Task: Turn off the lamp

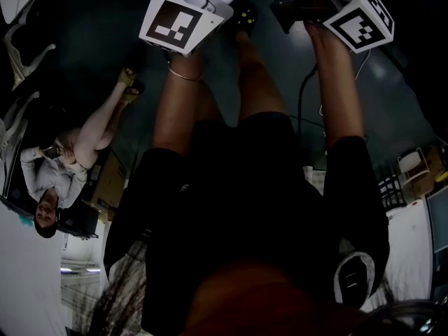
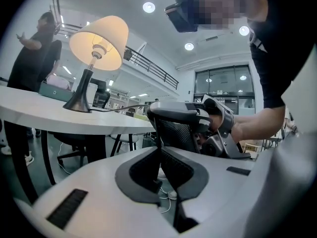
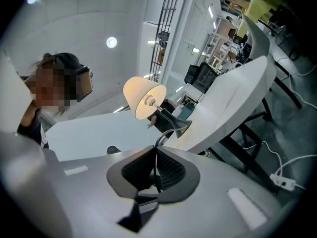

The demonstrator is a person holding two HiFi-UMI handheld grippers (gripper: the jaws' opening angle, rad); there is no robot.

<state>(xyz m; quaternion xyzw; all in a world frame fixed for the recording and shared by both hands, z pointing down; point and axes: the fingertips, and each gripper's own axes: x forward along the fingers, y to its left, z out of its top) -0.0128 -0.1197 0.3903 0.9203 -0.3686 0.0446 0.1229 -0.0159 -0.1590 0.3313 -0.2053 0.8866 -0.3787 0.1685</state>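
Observation:
The lamp (image 2: 99, 41) is lit and stands on a white table (image 2: 54, 118); the right gripper view shows the lamp (image 3: 144, 98) too, ahead of the jaws. Its thin dark cord (image 3: 161, 138) runs from the base down into my right gripper (image 3: 156, 158), which is shut on it. My left gripper (image 2: 160, 150) is shut, its tips just below the right gripper (image 2: 173, 125), which a hand holds. Whether the cord also passes between the left pads I cannot tell. In the dark head view only the two marker cubes (image 1: 183, 21) (image 1: 360, 19) show, held out in front.
A person (image 2: 34, 48) stands behind the table at the left. Another person (image 1: 73, 152) shows at the left of the head view. Chairs (image 2: 74, 150) stand under the table. A power strip (image 3: 282, 181) and cables lie on the floor.

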